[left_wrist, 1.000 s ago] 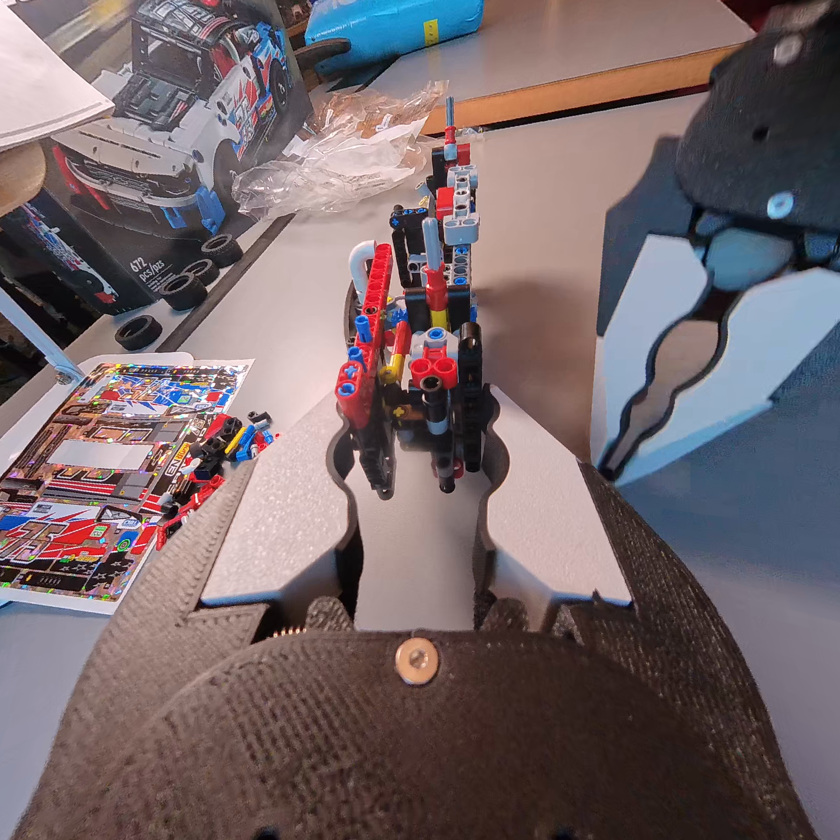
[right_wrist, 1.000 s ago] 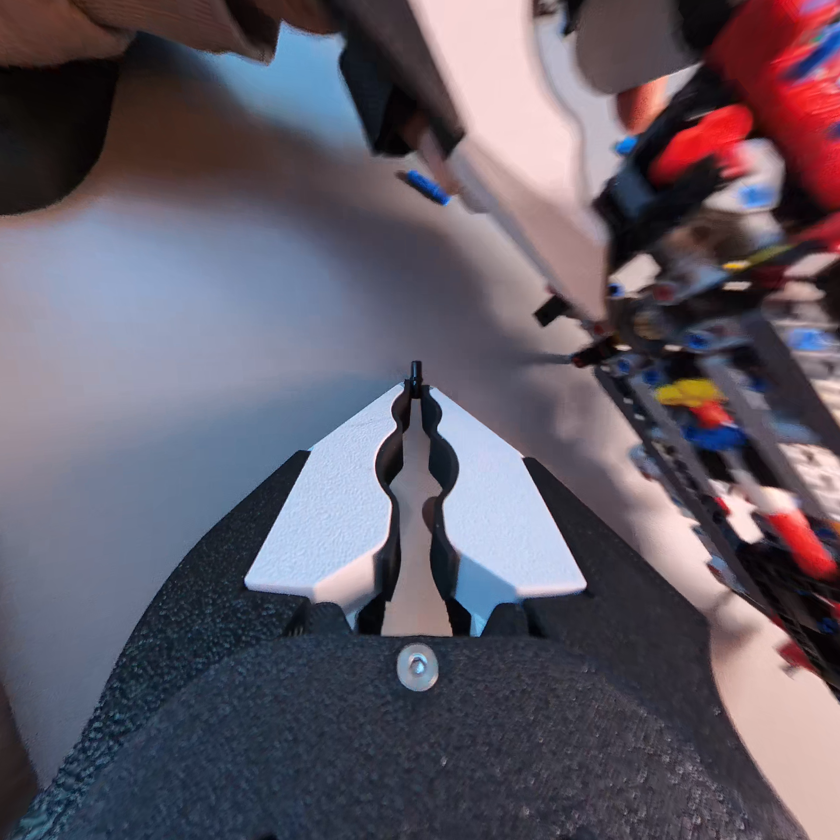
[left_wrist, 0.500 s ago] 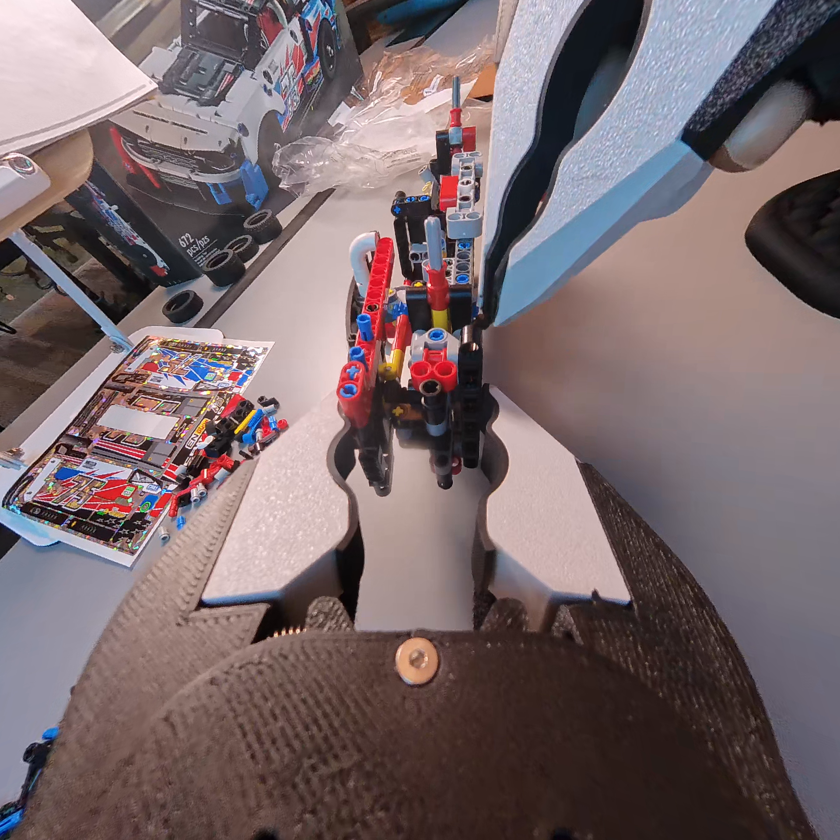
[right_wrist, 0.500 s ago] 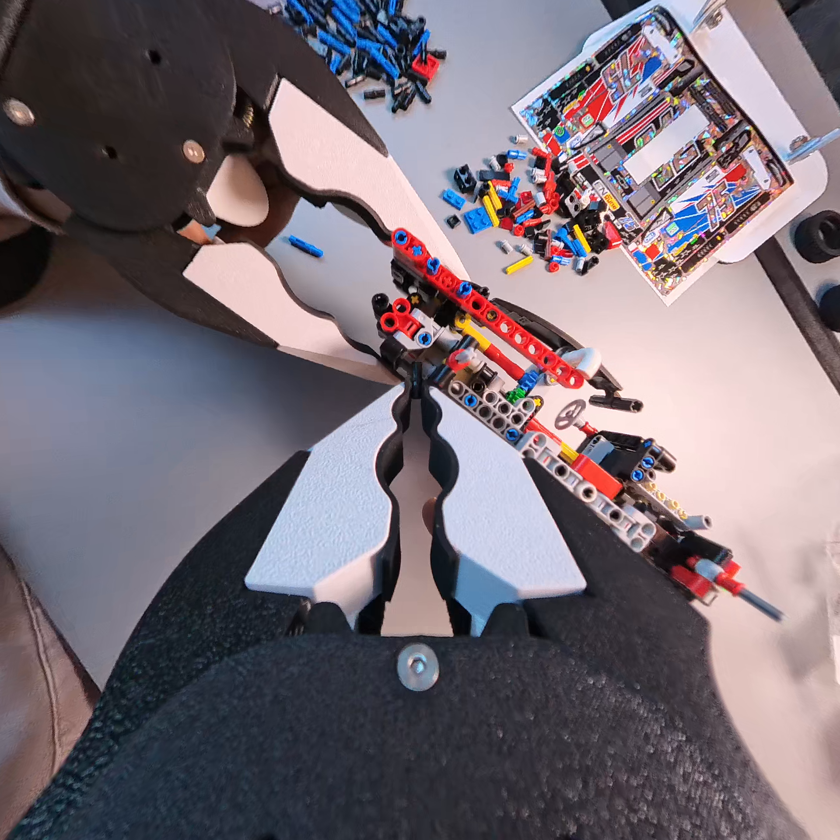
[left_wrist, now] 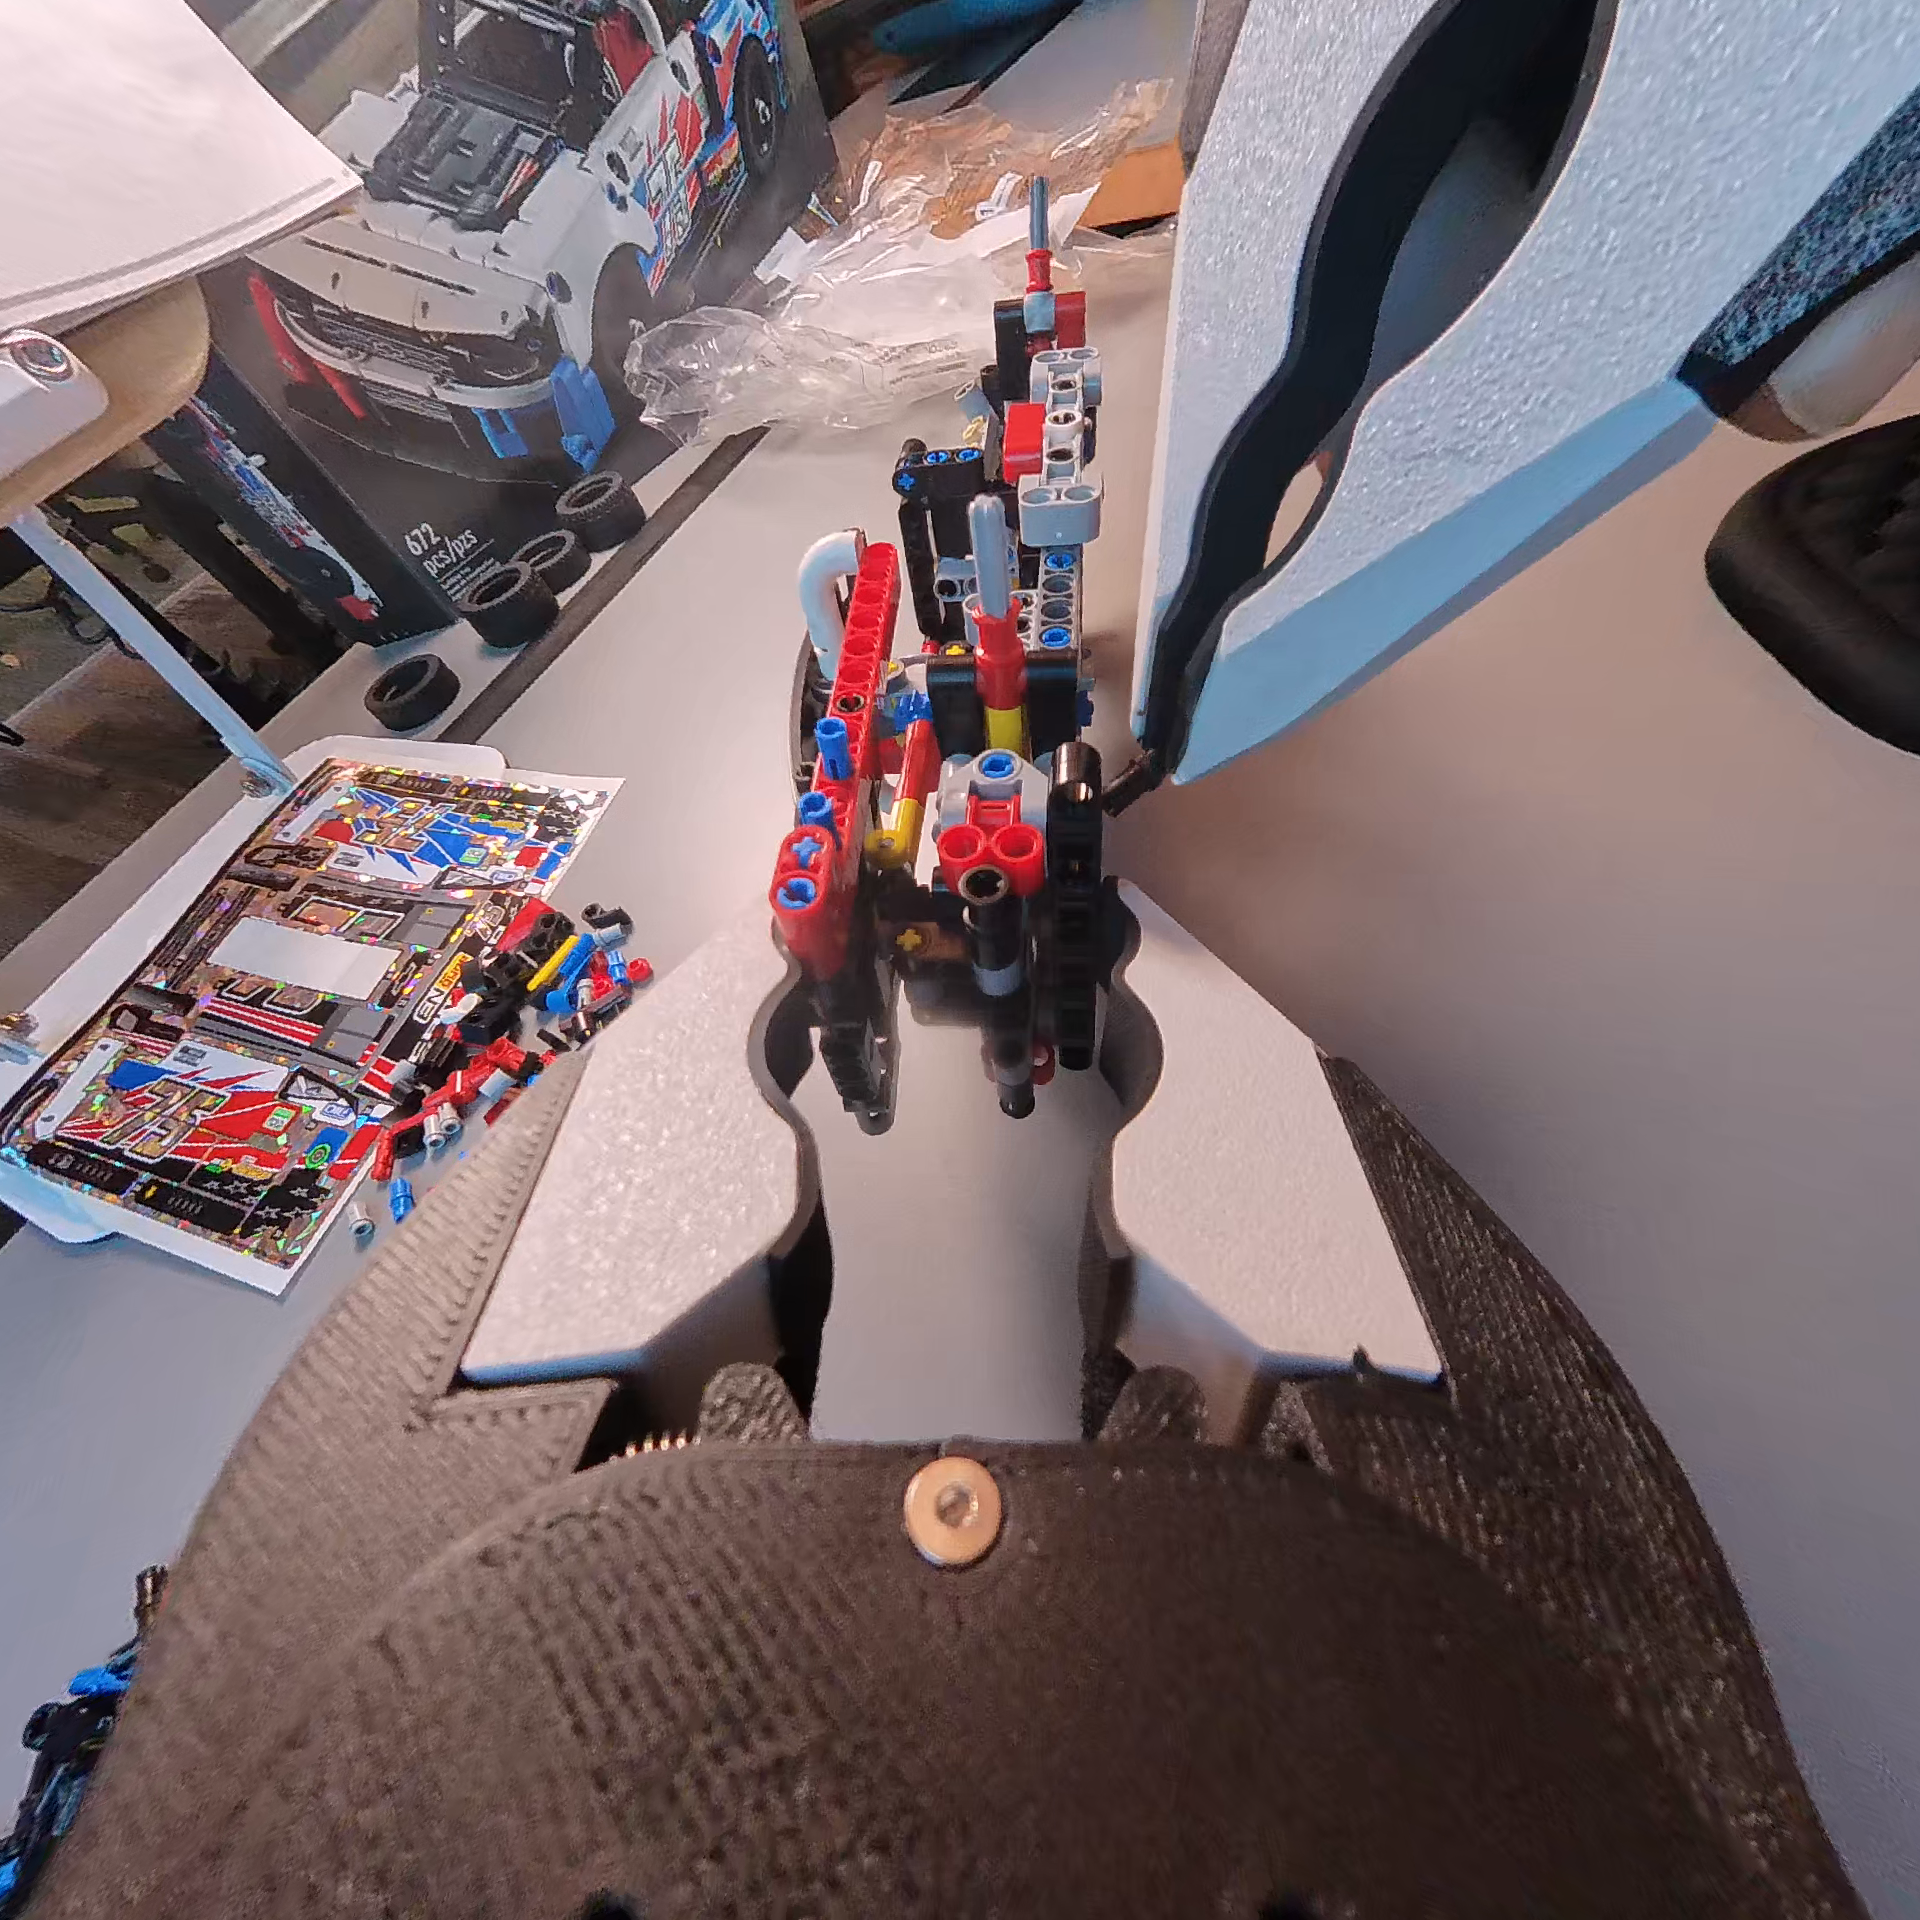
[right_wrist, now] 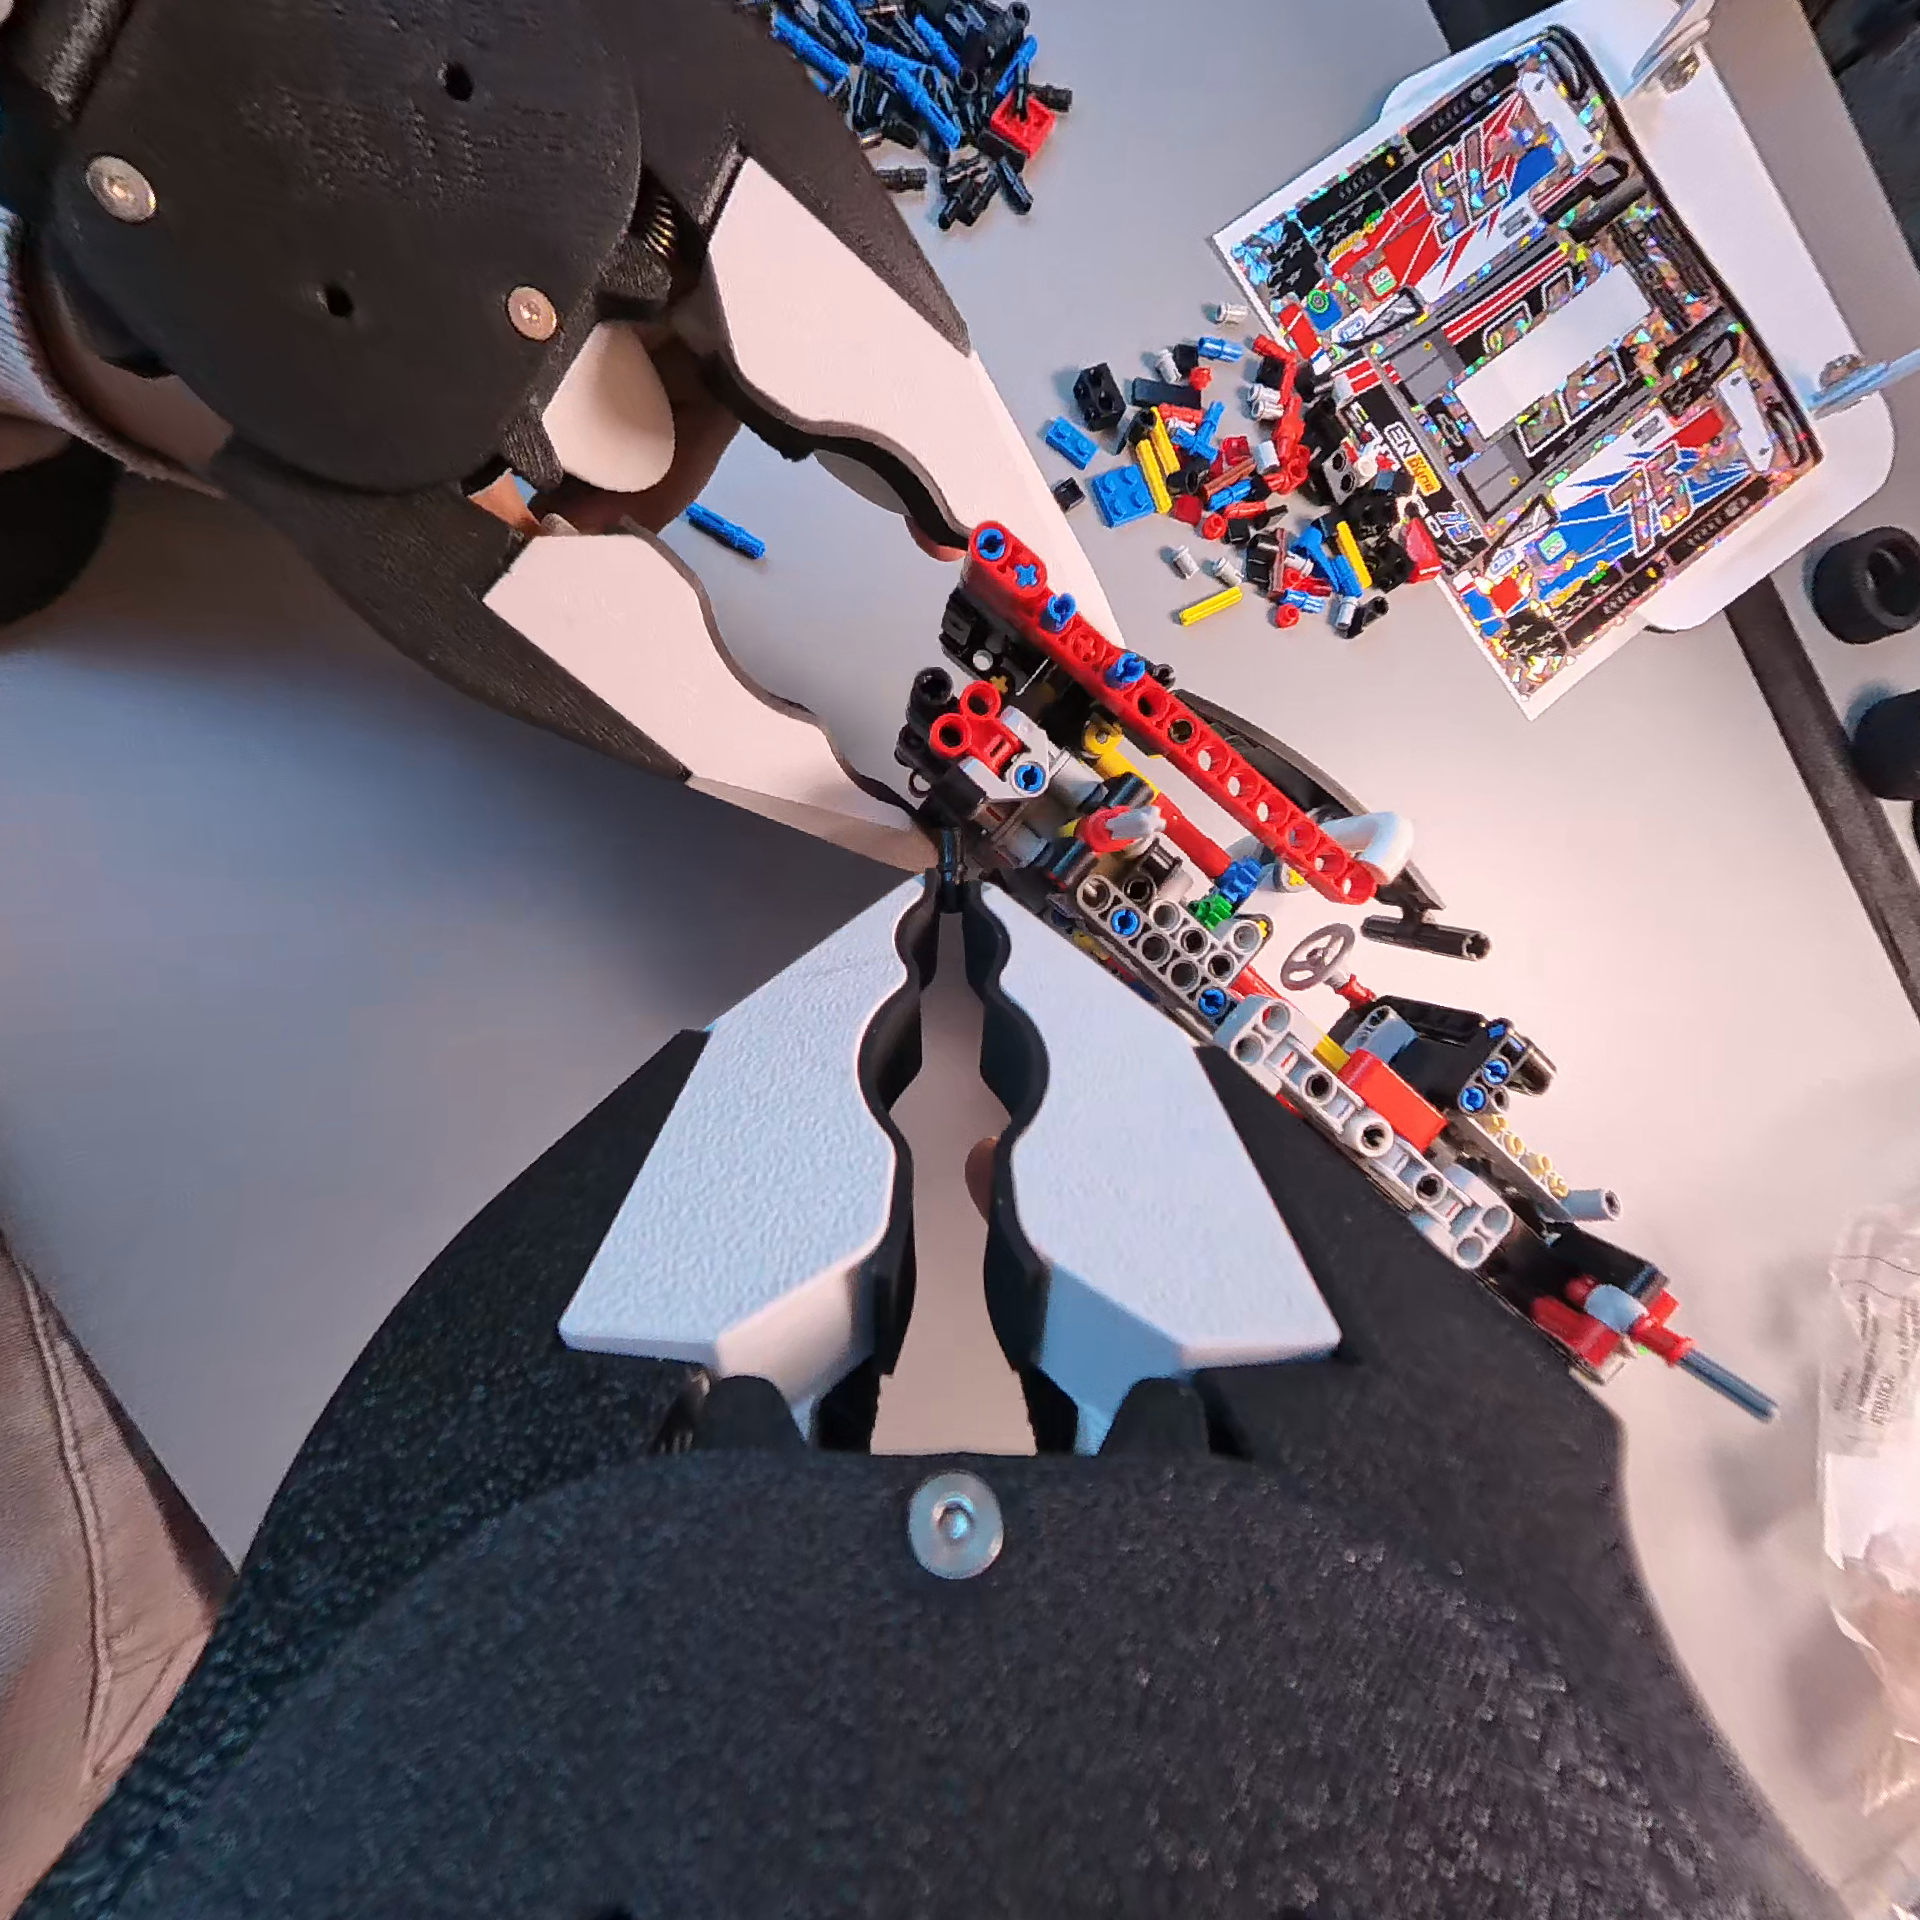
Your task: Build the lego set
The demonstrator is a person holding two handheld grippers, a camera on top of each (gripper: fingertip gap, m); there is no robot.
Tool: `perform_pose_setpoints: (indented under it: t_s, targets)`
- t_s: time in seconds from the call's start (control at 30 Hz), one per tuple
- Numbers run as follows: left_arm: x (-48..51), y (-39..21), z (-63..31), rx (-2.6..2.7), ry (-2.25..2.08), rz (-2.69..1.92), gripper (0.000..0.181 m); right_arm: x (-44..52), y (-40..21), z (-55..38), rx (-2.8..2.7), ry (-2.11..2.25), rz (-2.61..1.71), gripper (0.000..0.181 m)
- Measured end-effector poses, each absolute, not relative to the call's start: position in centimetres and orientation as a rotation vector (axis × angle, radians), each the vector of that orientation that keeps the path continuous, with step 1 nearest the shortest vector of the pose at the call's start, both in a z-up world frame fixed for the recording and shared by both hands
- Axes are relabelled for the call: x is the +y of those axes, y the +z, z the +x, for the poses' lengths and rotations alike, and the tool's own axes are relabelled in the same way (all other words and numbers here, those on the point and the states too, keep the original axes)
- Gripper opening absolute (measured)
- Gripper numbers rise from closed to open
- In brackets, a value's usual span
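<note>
My left gripper is clamped on the near end of the lego chassis, its two white fingers pressing the black beams on either side, so the build stands out ahead of me over the grey table. My right gripper is closed down narrow, pinching a small black pin at its very tips; that pin touches the side of the chassis just beside the black beam at the held end. In the left wrist view the right gripper comes in from the upper right, with the pin poking out towards the black beam.

The chassis carries a long red beam along one side, grey holed beams along the other, and a small steering wheel near its middle.

Beyond it, a scatter of loose pieces lies against a shiny sticker sheet. A second pile of blue and black pins sits further off. Black tyres stand by the set's box, and crumpled clear bags lie past the far end of the chassis.
</note>
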State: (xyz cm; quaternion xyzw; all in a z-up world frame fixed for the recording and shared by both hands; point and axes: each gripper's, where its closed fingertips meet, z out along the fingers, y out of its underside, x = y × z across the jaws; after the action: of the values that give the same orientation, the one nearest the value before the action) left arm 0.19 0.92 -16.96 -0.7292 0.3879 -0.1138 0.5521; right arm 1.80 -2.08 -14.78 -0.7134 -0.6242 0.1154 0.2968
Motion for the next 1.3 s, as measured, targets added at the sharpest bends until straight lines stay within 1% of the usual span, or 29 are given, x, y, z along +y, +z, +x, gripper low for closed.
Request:
perform_pose_setpoints:
  t_s: [0.27, 0.57, 1.3]
  targets:
    - [1.0, -17.0, 0.2, 0.910, -0.277, -1.728, 0.052, -2.3, -14.1, 1.7, -1.639, 0.362, -1.898, 0.001]
    - [0.8, -17.0, 0.5, 0.929, -0.227, -1.713, 0.052, -2.1, -14.8, 2.3, -1.687, 0.282, -1.961, 0.001]
    - [0.7, -17.0, 0.7, 0.935, -0.206, -1.709, 0.053, -1.9, -13.5, 1.7, -1.645, 0.319, -1.872, 0.001]
